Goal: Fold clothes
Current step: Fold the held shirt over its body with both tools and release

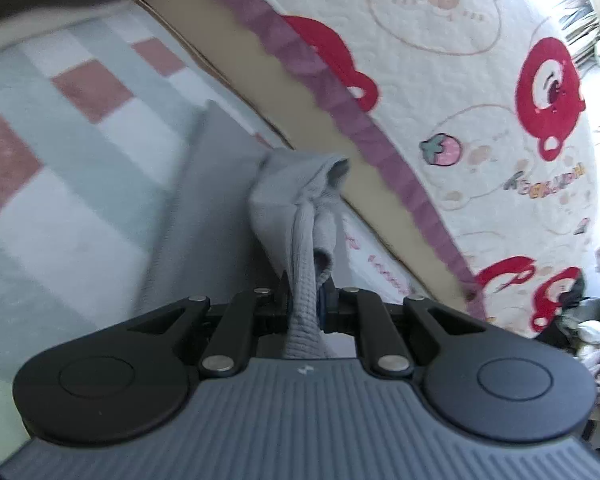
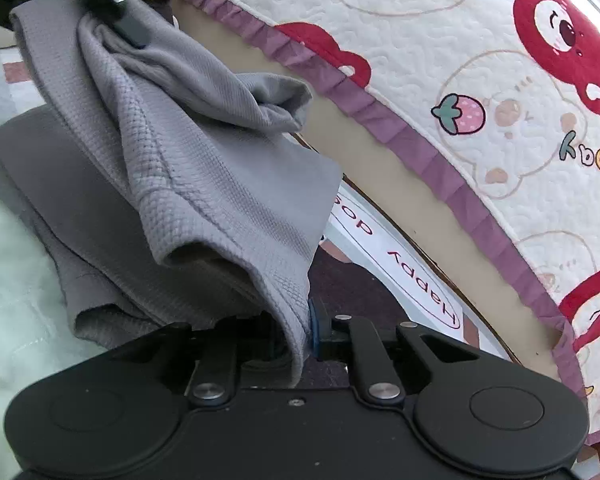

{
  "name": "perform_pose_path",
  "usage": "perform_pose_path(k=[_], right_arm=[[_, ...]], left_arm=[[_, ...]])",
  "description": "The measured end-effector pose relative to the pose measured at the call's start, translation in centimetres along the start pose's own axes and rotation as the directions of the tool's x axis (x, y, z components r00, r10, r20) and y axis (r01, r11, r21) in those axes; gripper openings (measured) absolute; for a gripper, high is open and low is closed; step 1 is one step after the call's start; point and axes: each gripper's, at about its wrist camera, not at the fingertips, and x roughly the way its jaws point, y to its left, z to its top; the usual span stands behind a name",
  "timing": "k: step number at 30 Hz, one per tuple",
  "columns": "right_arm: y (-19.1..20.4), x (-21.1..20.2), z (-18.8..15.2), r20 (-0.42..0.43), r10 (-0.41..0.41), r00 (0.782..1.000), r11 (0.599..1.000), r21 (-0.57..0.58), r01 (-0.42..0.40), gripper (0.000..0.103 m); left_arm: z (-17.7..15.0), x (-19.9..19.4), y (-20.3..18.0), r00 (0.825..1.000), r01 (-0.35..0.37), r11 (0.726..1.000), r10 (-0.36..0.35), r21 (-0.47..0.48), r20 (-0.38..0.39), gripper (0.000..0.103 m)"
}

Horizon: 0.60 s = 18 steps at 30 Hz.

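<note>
Beside the cartoon-print quilt point(image 2: 500, 92), we lift one grey garment point(image 2: 204, 168) off the checked rug point(image 1: 80, 140).

Both tongs are clenched on it: our left gripper point(image 1: 304, 300) at six o'clock pinches a bunched edge, our right gripper point(image 2: 304, 332) a hem. Mid-fold, we judge; next we should carry both corners over and lay them down.

The garment point(image 2: 204, 168) hangs between both tools, beside the bed point(image 2: 500, 128).

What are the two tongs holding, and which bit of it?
Both hold the grey garment. The left tongs pinch a bunched-up edge; the right tongs pinch a stitched hem edge.
</note>
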Motion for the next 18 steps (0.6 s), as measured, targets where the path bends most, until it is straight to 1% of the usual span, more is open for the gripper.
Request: perform_pose_path(k=[3,6,9,13,18], right_arm=[[-0.1,0.3,-0.5,-0.006,0.013,1.0,1.0,-0.024,-0.013,0.015],[-0.2,0.4,-0.8,-0.021,0.043,0.999,0.999,-0.015,-0.043,0.015],[0.0,0.3,-0.8,-0.021,0.064,0.998,0.998,-0.011,-0.064,0.015],[-0.1,-0.4,-0.9,-0.01,0.075,0.997,0.997,-0.013,-0.075,0.015],[0.5,-0.6,-1.7,0.003,0.099,0.995,0.994,-0.055,-0.099,0.016]], left_arm=[[-0.4,0.1,0.9,0.998,-0.055,0.998,0.055,-0.002,-0.02,0.01],[-0.5,1.2,1.6,0.993,-0.112,0.994,0.113,0.018,-0.042,0.01],[-0.7,1.8,1.8,0.985,-0.165,0.985,0.167,0.059,-0.041,0.009],[-0.7,1.6,1.8,0.98,-0.196,0.978,0.199,0.07,-0.031,0.008],[-0.6,1.5,2.1,0.971,-0.233,0.97,0.236,0.072,-0.033,0.008]])
